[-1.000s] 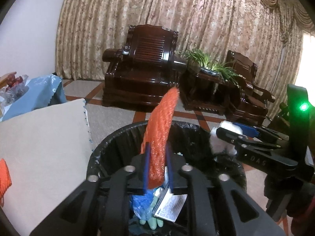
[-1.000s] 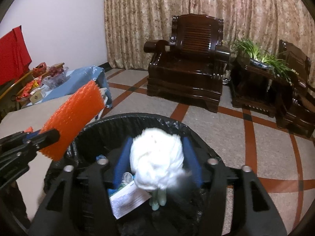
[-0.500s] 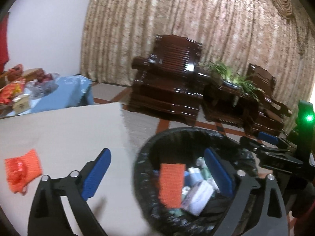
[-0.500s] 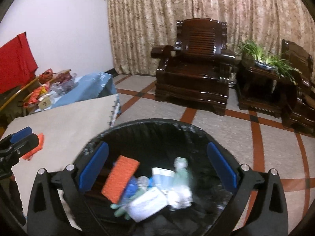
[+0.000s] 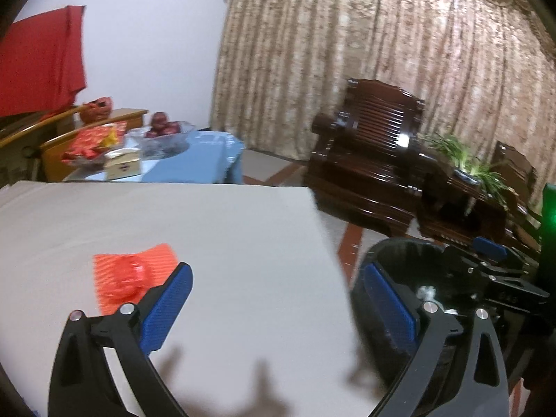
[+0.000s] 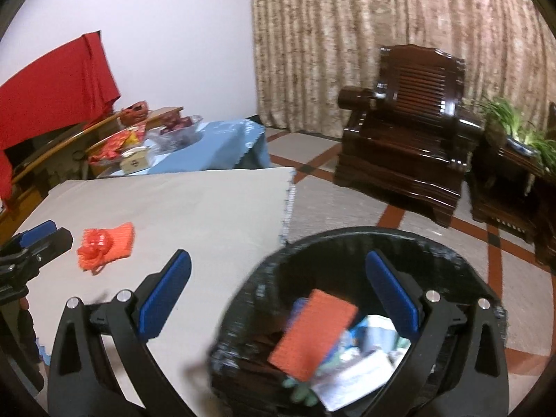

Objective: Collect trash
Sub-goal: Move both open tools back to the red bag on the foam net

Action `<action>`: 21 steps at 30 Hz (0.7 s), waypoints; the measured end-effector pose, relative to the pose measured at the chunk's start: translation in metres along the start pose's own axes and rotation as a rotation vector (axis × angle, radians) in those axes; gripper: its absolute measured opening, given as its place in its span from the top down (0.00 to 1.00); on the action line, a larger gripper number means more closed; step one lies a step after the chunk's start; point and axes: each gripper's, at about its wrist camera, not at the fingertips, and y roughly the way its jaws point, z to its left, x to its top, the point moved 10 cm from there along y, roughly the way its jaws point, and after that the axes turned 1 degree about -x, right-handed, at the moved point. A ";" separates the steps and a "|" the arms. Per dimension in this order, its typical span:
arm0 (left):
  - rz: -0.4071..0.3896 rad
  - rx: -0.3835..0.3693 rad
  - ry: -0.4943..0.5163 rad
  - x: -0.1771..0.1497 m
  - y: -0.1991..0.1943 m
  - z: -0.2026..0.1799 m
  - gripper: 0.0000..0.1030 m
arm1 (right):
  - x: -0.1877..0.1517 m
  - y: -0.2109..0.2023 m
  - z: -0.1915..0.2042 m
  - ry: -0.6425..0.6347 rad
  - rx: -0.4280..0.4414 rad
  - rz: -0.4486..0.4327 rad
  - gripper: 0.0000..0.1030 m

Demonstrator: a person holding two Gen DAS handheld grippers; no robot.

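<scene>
Since a second ago: my left tongs [image 5: 274,299] have let go of the orange foam net [image 6: 312,333] and my right tongs [image 6: 278,288] of the white wad; both pairs have swung away from above the bin toward the table.
Orange foam net: lies in the trash bin [image 6: 451,253], tilted on top of the other rubbish, between and just below my right tongs' tips.
Other rubbish in bin: white paper packet [image 6: 351,378] and pale green bits under the net; the wad I cannot pick out for sure.
Remaining trash: red-orange crumpled net piece [image 5: 128,278] on the beige tablecloth [image 5: 226,236], just beyond my left tongs' left finger; well to the left of my right tongs.
Left tongs: spread wide, nothing between the blue pads [image 5: 166,309].
Right tongs: spread wide, nothing gripped; the bin sits under the right finger.
Bin position: off the table's right edge, on the floor, to the right of my left tongs.
Beyond: blue-covered table [image 6: 222,146] with fruit and boxes, dark wooden armchair [image 6: 410,142], patterned curtain [image 6: 347,34].
</scene>
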 end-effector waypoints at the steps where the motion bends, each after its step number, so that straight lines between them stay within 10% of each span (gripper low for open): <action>1: 0.000 0.011 -0.006 -0.001 -0.002 0.008 0.06 | 0.001 0.002 0.007 -0.006 0.011 -0.001 0.05; 21: 0.017 0.209 -0.087 -0.036 -0.027 0.159 0.06 | -0.004 0.061 0.132 -0.111 0.138 0.059 0.05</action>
